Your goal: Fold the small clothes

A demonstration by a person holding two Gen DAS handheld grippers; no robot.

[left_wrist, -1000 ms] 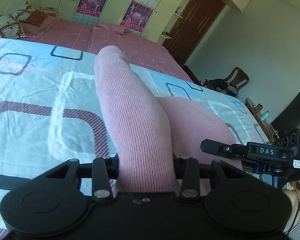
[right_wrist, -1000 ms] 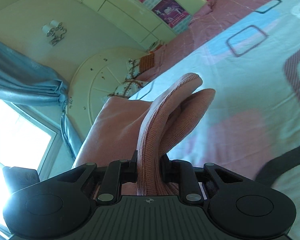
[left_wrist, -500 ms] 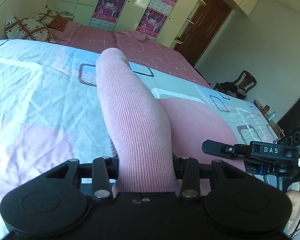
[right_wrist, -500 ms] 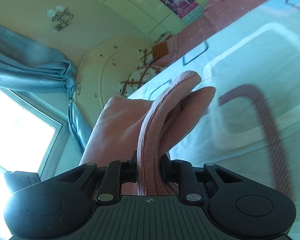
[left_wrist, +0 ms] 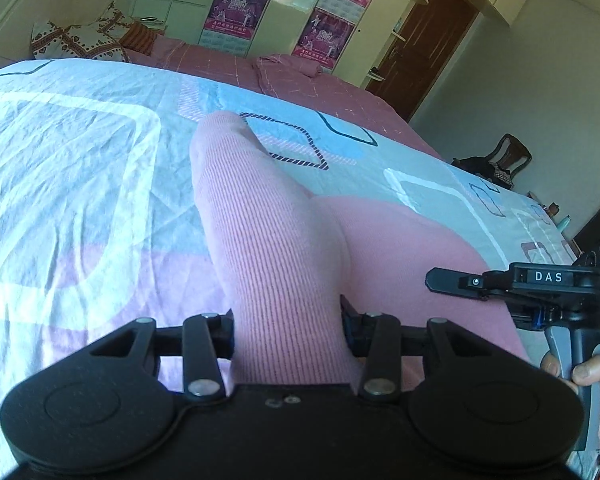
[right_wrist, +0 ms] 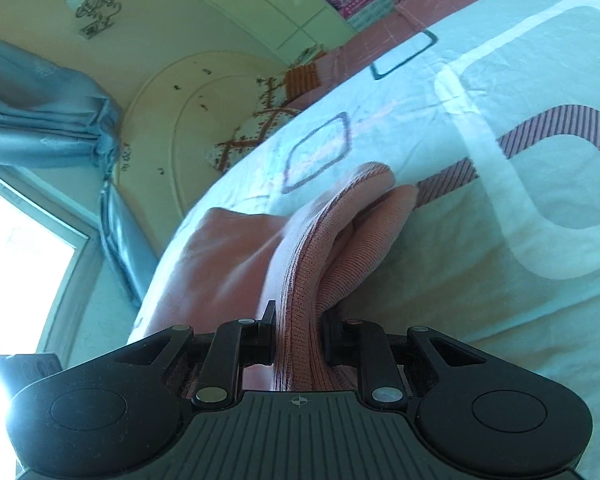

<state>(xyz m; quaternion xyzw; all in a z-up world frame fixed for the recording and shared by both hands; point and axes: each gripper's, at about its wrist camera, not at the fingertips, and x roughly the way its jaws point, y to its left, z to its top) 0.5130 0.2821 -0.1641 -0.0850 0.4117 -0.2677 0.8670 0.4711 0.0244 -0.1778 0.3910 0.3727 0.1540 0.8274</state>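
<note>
A: Pink ribbed knit garment (left_wrist: 276, 248) – where's it sit?

B: Pinched in both grippers, over the bedsheet (left_wrist: 80, 168), which is pale blue/white w/ rounded-square print. Left gripper (left_wrist: 287, 320) has its fingers clamped on a thick ribbed fold that sticks up and away toward the far side; smoother pink cloth spreads to the right of it.

A: Right gripper?

B: Right gripper (right_wrist: 298, 334), fingers squeezing a folded edge of the same garment (right_wrist: 312, 248); two rounded lobes of fabric poke out past the tips, more cloth drapes to the left. From the left wrist cam, that tool shows at the right edge, "DAS" on its body, hand (left_wrist: 588, 376) on the handle.

A: Bkgd?

B: Pink checked blanket (left_wrist: 300, 80) at far end, patterned pillow (left_wrist: 76, 40) far left, brown door (left_wrist: 424, 36) far right, blue curtain (right_wrist: 40, 108) by the window.
</note>
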